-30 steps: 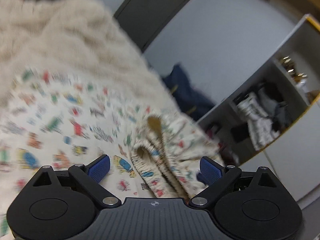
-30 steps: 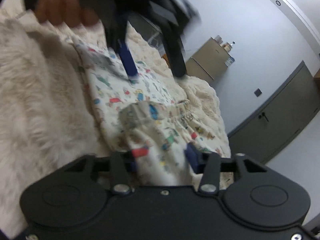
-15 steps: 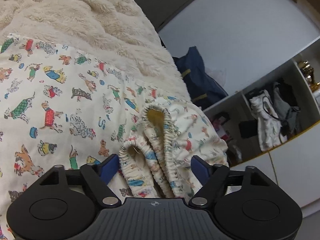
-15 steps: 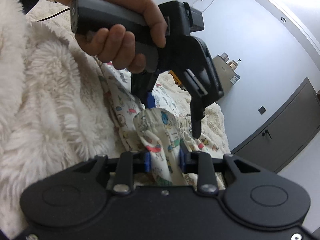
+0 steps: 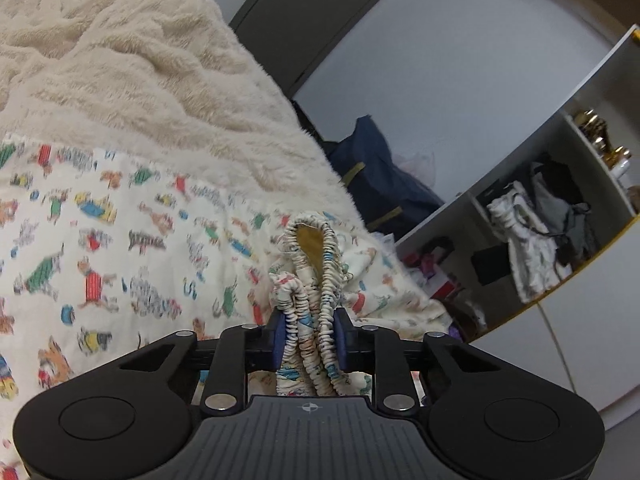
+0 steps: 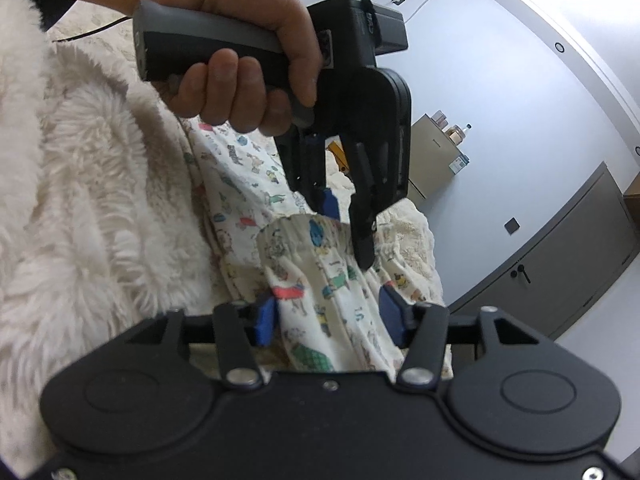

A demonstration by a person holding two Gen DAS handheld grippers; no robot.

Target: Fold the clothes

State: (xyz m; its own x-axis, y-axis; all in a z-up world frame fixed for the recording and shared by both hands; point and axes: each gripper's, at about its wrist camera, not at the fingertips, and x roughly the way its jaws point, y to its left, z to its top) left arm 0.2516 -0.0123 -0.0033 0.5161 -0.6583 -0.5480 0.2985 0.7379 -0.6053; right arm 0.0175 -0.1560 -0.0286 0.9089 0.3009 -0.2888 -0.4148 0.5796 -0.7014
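**Q:** Left wrist view first — what do your jaws have?

**A:** My left gripper (image 5: 308, 340) is closing, and its blue pads (image 5: 279, 340) already press from both sides on the gathered elastic waistband (image 5: 310, 272) of the printed pants (image 5: 104, 264). The waistband stands up in a bunched loop at about 12 o'clock from my fingertips, with a mustard-coloured label showing inside the loop. The rest of the pants spreads flat toward 9 and 10 o'clock, covered in small dog figures, on a cream fluffy blanket (image 5: 132, 76).

**Q:** And the other side?

**A:** My right gripper (image 6: 328, 316) is opening. Its blue pads (image 6: 266, 320) stand apart, with a fold of the same pants between them; the cloth sits close to the left pad, and a clear gap shows before the right one, so I am not pinching it.

**Q:** Can you see one gripper from the other?

**A:** From the right wrist view, yes. At 12 o'clock a person's hand (image 6: 240, 52) wraps the black handle of the left gripper, whose fingers come down onto the waistband's far end. The fluffy blanket fills the 9 o'clock side.

**Q:** What lies around?

**A:** In the left wrist view, a dark blue bag (image 5: 380, 184) sits at 1 o'clock by the wall, and an open shelf unit (image 5: 540, 240) with clothes at 3 o'clock. A grey cabinet (image 6: 560, 264) shows at 3 o'clock in the right view.
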